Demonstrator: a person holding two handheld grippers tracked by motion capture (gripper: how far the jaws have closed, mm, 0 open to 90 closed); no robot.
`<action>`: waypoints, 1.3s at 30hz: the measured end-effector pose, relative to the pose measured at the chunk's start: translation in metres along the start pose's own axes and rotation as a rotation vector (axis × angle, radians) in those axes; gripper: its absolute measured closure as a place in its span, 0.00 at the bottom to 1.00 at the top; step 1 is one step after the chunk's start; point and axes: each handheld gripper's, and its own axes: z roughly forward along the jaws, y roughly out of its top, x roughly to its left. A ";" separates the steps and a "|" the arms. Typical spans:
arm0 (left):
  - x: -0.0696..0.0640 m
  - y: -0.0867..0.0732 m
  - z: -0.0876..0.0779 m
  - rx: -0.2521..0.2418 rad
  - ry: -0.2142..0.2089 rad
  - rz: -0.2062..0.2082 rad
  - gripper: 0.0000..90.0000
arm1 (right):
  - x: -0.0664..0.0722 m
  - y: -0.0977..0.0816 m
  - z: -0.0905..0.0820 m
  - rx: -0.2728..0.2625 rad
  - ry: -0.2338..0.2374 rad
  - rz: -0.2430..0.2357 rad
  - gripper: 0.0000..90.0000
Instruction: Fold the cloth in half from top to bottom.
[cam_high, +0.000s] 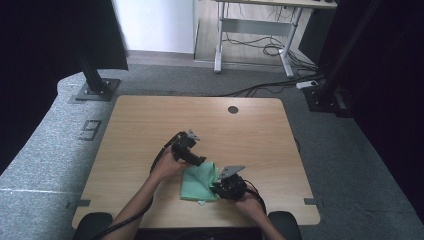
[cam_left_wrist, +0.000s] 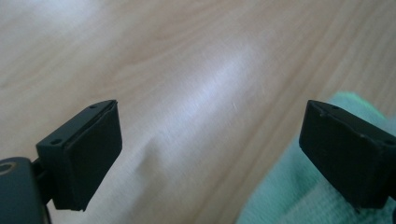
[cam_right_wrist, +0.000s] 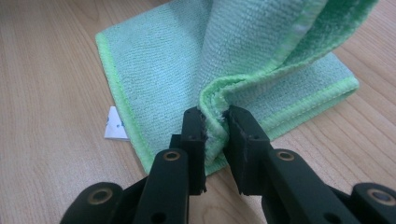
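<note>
The green cloth (cam_right_wrist: 196, 65) is lying folded near the front edge of the bench (cam_high: 150, 125), its white tag (cam_right_wrist: 114, 125) poking out from under one side. The right hand-held gripper (cam_right_wrist: 215, 122) is pinching a bunched edge of the cloth between its pads, lifting that layer so it can be folded or pulled without dragging the rest. The left hand-held gripper (cam_left_wrist: 210, 149) is hanging with its jaws wide apart and nothing between them, just beside the cloth's far edge, probably waiting to take another corner.

High view overlooks the table (cam_high: 150, 115); gripper views sit close above it.
</note>
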 end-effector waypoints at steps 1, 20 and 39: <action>0.000 -0.004 -0.001 -0.004 -0.020 -0.006 0.07 | 0.000 0.000 0.000 -0.001 0.002 -0.001 0.84; -0.018 -0.056 -0.037 -0.020 -0.066 0.021 0.09 | -0.002 -0.005 -0.032 -0.026 0.034 0.024 0.58; -0.043 -0.099 -0.048 -0.022 0.026 -0.014 0.09 | -0.005 0.007 -0.002 0.010 -0.110 0.041 0.29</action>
